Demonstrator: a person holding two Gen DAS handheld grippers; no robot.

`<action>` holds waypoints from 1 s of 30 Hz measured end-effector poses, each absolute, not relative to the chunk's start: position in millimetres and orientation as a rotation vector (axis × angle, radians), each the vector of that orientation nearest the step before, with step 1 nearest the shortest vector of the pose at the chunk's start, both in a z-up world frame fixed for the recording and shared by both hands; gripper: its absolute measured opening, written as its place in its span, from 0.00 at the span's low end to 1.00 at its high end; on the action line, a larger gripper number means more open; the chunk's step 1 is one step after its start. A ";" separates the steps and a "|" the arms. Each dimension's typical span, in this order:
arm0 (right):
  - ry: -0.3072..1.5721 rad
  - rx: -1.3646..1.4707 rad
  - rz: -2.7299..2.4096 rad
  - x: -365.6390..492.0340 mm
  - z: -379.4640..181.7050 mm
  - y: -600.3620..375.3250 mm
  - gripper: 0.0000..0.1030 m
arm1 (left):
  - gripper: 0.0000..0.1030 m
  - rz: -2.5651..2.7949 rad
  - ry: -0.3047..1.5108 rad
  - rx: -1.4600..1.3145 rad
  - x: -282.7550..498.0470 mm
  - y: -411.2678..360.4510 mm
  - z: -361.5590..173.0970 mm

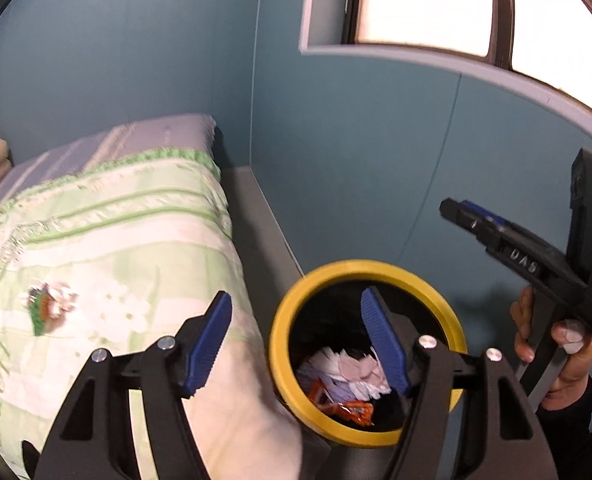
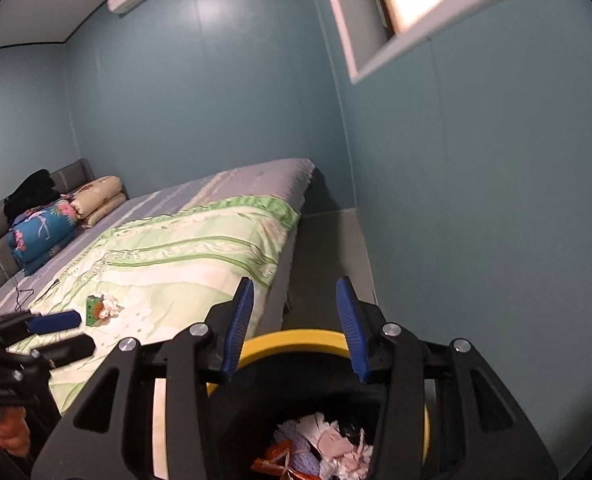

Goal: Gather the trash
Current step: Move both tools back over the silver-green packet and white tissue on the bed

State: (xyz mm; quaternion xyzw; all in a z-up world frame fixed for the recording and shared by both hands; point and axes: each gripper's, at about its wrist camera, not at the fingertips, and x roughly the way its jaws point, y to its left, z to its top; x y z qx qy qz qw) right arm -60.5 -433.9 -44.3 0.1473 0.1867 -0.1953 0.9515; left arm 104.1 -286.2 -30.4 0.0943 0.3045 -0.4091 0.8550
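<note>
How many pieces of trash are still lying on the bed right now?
2, lying touching each other on the green quilt: a green wrapper and a crumpled white tissue beside it. More may be hidden behind the grippers or in folds.

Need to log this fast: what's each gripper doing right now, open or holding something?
Left gripper: open, nothing between its fingers, above the bin.
Right gripper: open, holding nothing.
</note>
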 end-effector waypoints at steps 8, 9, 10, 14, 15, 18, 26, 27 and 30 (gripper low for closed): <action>0.364 0.205 -0.285 -21.3 -33.9 -400.6 0.55 | 0.75 -0.772 0.514 0.155 121.8 -238.0 0.0; 0.368 0.195 -0.274 -15.0 -34.3 -397.0 0.55 | 0.75 -0.761 0.506 0.150 125.4 -233.8 1.4; 0.371 0.184 -0.265 -9.0 -34.2 -393.4 0.55 | 0.76 -0.745 0.496 0.144 128.7 -227.0 2.9; 0.390 0.138 -0.192 19.6 -38.5 -376.4 0.61 | 0.77 -0.703 0.501 0.113 144.6 -204.8 6.0; 0.395 0.126 -0.171 27.5 -39.4 -371.8 0.61 | 0.77 -0.693 0.504 0.108 149.2 -200.4 5.9; 0.403 0.092 -0.123 47.4 -40.7 -357.1 0.65 | 0.77 -0.658 0.516 0.089 165.5 -188.0 4.8; 0.465 0.028 -0.019 102.8 -51.8 -316.3 0.66 | 0.78 -0.609 0.579 0.041 203.7 -160.2 -10.9; 0.472 0.024 -0.007 108.7 -54.5 -313.4 0.66 | 0.78 -0.603 0.585 0.039 208.9 -158.4 -13.5; 0.496 0.012 0.025 126.9 -62.2 -301.4 0.67 | 0.78 -0.568 0.608 0.028 226.1 -150.4 -22.4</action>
